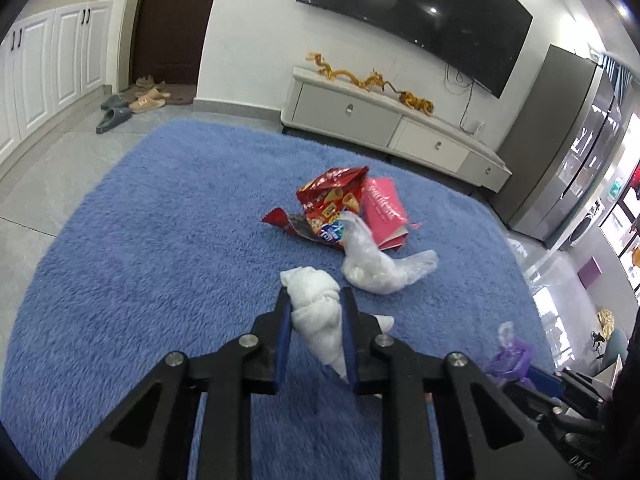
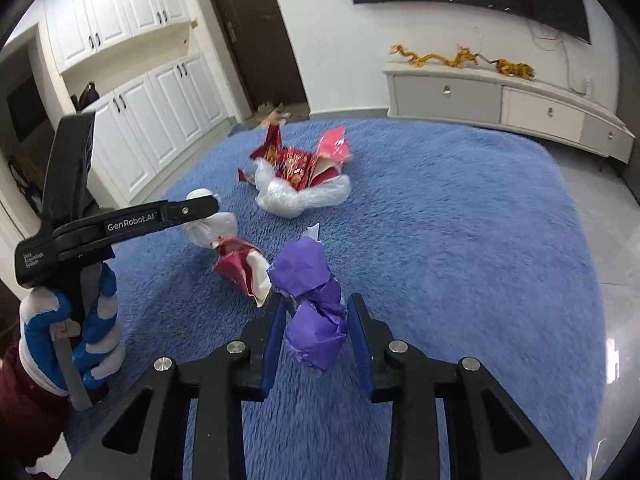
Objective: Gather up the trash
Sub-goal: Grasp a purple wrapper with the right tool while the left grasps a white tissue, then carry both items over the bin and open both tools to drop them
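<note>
My left gripper (image 1: 315, 294) is shut on a crumpled white tissue wad (image 1: 318, 314) and holds it above the blue rug (image 1: 140, 240). My right gripper (image 2: 316, 300) is shut on a crumpled purple paper wad (image 2: 314, 308). On the rug lie a red snack bag (image 1: 332, 200), a pink packet (image 1: 382, 208) and a clear plastic bag (image 1: 380, 264). In the right wrist view the same pile (image 2: 300, 172) lies further off, and a small red-and-white wrapper (image 2: 240, 266) lies just left of my right fingertips. The left gripper (image 2: 200, 206) shows there from the side with the white wad (image 2: 212, 228).
A low TV cabinet (image 1: 392, 124) with gold dragon ornaments stands against the far wall under a TV. Slippers (image 1: 116, 114) lie by the dark door. White cupboards (image 2: 160, 120) line the left wall. A grey tiled floor surrounds the rug.
</note>
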`<state>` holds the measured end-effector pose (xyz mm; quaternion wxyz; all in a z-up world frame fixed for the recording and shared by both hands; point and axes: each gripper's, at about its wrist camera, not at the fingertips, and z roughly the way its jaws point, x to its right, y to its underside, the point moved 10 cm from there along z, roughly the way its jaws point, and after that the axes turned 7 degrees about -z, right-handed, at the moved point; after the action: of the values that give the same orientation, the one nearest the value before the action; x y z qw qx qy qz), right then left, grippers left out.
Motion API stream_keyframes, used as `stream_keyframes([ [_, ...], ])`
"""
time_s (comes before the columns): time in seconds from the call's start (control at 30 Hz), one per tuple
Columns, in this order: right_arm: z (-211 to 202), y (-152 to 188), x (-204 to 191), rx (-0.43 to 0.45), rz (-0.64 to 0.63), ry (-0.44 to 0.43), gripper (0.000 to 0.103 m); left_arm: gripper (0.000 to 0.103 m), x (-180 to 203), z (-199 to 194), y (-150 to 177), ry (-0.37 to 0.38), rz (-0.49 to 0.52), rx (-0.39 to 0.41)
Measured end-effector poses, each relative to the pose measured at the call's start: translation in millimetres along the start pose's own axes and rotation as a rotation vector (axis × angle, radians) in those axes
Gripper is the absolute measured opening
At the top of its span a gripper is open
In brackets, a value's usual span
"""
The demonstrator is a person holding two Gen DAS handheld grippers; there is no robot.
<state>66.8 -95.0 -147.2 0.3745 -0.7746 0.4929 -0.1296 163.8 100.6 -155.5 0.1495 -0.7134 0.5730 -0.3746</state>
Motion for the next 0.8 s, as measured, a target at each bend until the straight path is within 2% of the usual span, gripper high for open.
stream_keyframes([
  [0.37,-101,28,30,0.118,0.106,0.106,0.029,0.021,23,-59,13,0.018,0.020,0.054],
  [0.5,-137,46,48,0.154,0.153,0.168,0.029,0.021,58,-77,23,0.071,0.071,0.055],
  [0.8,-209,113,99,0.187,0.317,0.322,0.029,0.021,161,-101,77,0.214,0.234,-0.009],
])
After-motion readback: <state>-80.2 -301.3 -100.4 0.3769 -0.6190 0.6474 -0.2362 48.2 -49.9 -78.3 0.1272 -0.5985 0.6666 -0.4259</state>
